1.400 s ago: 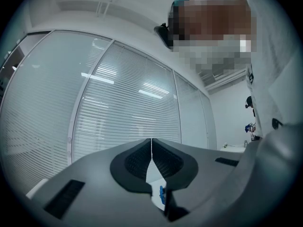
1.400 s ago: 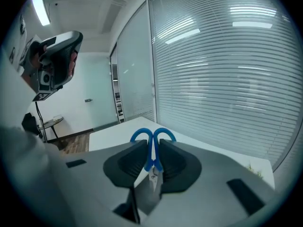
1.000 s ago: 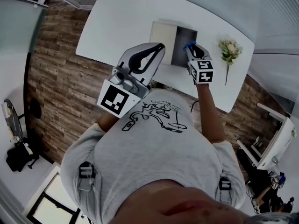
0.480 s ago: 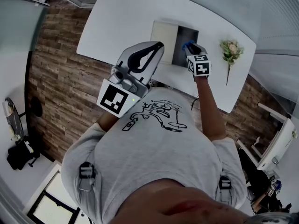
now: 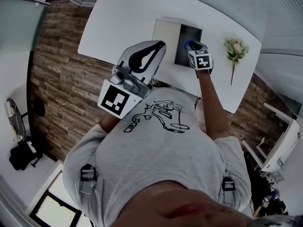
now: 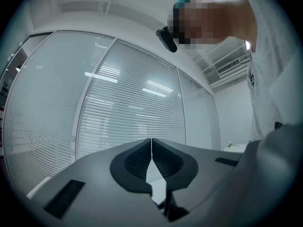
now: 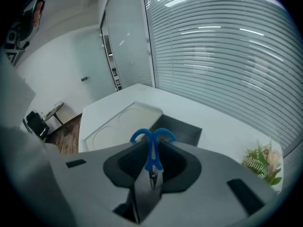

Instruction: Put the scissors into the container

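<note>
**Scissors poised over the container**

Scissors (image 7: 151, 155) are clamped in the right claw (image 5: 194, 47), blue handles forward and blade tips back btwn the pads, prob. so they go in handle-first. This claw tilts down at the dark container (image 7: 184, 129), mid-frame on the white bench (image 5: 123, 18). A pale slab (image 5: 165, 36), maybe its lid, lies at its left. Left claw (image 6: 151, 145) is closed on nothing and parked high, out of the way. Vs a sec ago, the right claw is lower and nearer the opening; the left hasn't moved.

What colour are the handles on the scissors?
Blue. The scissors show best in the right gripper view.
</note>
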A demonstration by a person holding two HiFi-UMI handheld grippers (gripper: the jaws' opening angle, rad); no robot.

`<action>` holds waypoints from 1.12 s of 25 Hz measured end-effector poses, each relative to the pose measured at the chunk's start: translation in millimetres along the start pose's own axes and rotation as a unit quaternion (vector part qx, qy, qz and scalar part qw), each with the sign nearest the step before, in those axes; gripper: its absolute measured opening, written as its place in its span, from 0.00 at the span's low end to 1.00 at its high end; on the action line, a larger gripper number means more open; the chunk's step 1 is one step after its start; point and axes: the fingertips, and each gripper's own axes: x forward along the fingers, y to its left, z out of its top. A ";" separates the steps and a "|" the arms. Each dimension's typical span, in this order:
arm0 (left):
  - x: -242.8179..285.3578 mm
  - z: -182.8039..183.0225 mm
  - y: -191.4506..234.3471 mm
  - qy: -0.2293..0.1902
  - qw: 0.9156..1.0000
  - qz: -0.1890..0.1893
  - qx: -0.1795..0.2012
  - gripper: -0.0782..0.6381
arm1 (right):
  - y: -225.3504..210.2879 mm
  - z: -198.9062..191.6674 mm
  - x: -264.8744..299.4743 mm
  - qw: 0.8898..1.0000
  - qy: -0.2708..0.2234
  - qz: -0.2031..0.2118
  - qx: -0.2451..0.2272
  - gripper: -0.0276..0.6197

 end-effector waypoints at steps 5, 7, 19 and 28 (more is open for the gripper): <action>1.2 -1.3 1.1 0.004 1.000 0.005 0.000 0.14 | -3.3 2.6 10.1 1.000 -0.001 0.002 0.003 0.18; 1.8 -1.4 3.4 0.005 1.000 0.007 0.001 0.14 | -4.5 4.7 17.1 1.000 0.000 0.002 0.003 0.18; 2.6 -1.7 8.1 0.005 1.000 0.015 -0.004 0.14 | -15.0 13.9 43.1 1.000 0.016 -0.009 0.019 0.18; 2.4 -1.3 9.6 0.006 1.000 0.021 -0.004 0.14 | -27.6 13.9 61.1 0.998 0.043 -0.021 0.036 0.18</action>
